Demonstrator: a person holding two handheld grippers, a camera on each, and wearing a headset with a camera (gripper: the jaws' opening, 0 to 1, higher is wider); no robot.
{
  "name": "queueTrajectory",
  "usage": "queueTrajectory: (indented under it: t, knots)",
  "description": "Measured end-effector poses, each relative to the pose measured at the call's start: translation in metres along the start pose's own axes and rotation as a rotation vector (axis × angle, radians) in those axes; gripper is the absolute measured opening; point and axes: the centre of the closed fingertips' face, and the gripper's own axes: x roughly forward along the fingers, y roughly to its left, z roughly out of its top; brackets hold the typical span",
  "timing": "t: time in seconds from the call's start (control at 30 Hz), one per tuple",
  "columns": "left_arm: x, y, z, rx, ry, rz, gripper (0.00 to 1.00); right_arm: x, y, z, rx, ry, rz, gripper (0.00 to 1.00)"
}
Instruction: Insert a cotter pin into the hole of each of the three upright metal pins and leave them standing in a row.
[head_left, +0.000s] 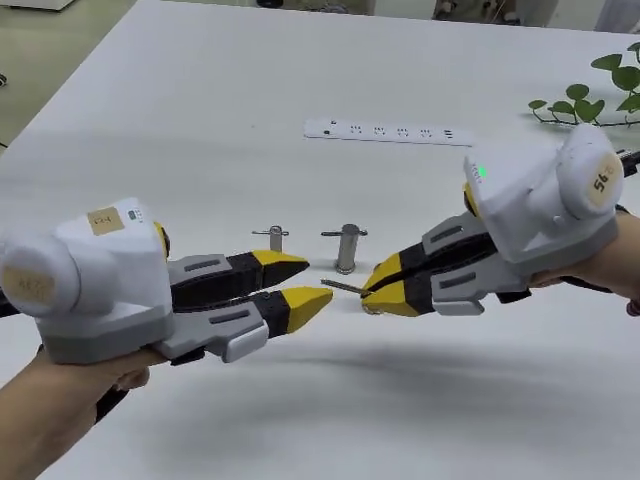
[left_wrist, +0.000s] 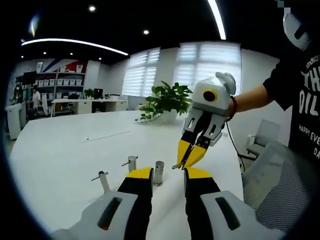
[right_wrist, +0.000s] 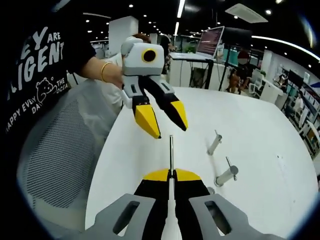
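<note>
My right gripper is shut on a thin cotter pin that sticks out toward the left gripper. In the right gripper view the cotter pin rises straight from the closed jaws. My left gripper stands open and holds nothing, its tips a short way from the pin's free end. Two upright metal pins stand behind, each with a cotter pin through its top. In the left gripper view a third upright pin stands just beyond my open jaws, its hole bare.
A white power strip lies further back on the white table. A green plant sits at the far right edge. Chairs and a person's dark shirt show beside the table.
</note>
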Motion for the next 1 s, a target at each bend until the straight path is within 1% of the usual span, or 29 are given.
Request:
queueTrajectory:
  t: [0.03, 0.1, 0.2, 0.33, 0.43, 0.57, 0.67, 0.83, 1.0]
  knots:
    - [0.001, 0.001, -0.001, 0.01, 0.009, 0.012, 0.24, -0.001, -0.001, -0.003, -0.005, 0.01, -0.012, 0.0]
    - [0.003, 0.0, -0.002, 0.016, 0.011, 0.019, 0.26, -0.005, -0.005, -0.009, -0.013, 0.023, -0.027, 0.0]
    - [0.006, 0.003, -0.004, 0.048, 0.03, 0.041, 0.29, -0.01, -0.009, -0.015, -0.023, 0.043, -0.047, 0.0]
    - [0.011, 0.005, -0.006, 0.061, 0.044, 0.059, 0.32, -0.017, -0.014, -0.022, -0.027, 0.067, -0.068, 0.0]
    - [0.016, 0.007, -0.01, 0.081, 0.065, 0.085, 0.34, -0.022, -0.017, -0.027, -0.037, 0.085, -0.084, 0.0]
    - [0.023, 0.007, -0.011, 0.099, 0.077, 0.096, 0.38, -0.029, -0.021, -0.037, -0.049, 0.119, -0.101, 0.0]
    - [0.028, 0.007, -0.013, 0.113, 0.089, 0.1, 0.39, -0.033, -0.023, -0.043, -0.068, 0.143, -0.104, 0.0]
    - [0.037, 0.008, -0.014, 0.11, 0.096, 0.111, 0.39, -0.037, -0.029, -0.054, -0.089, 0.177, -0.116, 0.0]
    - [0.051, 0.011, -0.019, 0.076, 0.106, 0.129, 0.38, -0.039, -0.036, -0.064, -0.105, 0.2, -0.121, 0.0]
